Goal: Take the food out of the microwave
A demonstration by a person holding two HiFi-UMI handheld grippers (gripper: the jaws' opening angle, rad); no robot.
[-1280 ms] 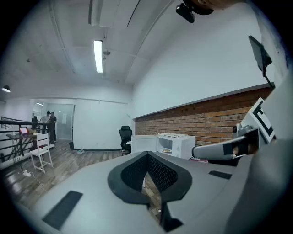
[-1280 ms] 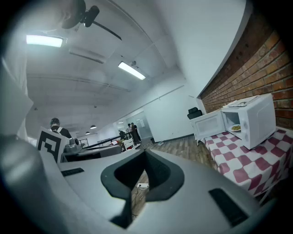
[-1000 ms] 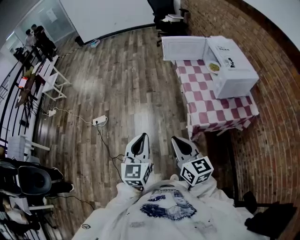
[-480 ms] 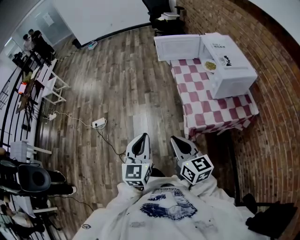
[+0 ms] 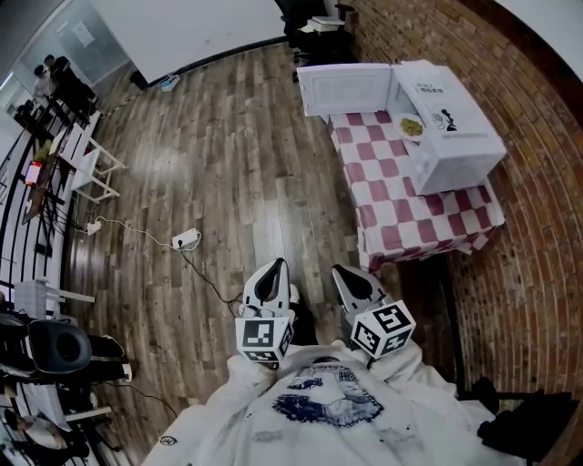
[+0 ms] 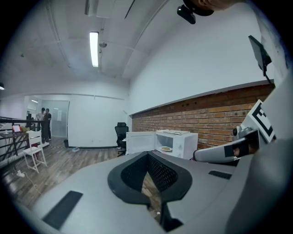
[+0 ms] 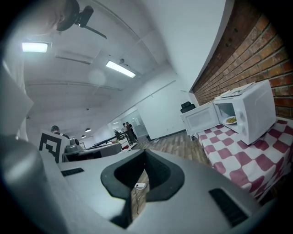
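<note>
A white microwave stands on a red-and-white checkered table by the brick wall, with its door swung open. Inside sits a plate of food, also in the left gripper view and the right gripper view. My left gripper and right gripper are side by side close to my chest, far short of the table. Both are shut with nothing between the jaws. The left gripper points toward the microwave; the right gripper has the microwave to its right.
A power strip with a trailing cable lies on the wooden floor ahead on the left. A black office chair stands beyond the microwave door. White tables and several people are far left. A dark chair is at lower left.
The table and microwave door have slid slightly left in the head view, and the floor has shifted a little. Both grippers stay shut in front of the chest.
</note>
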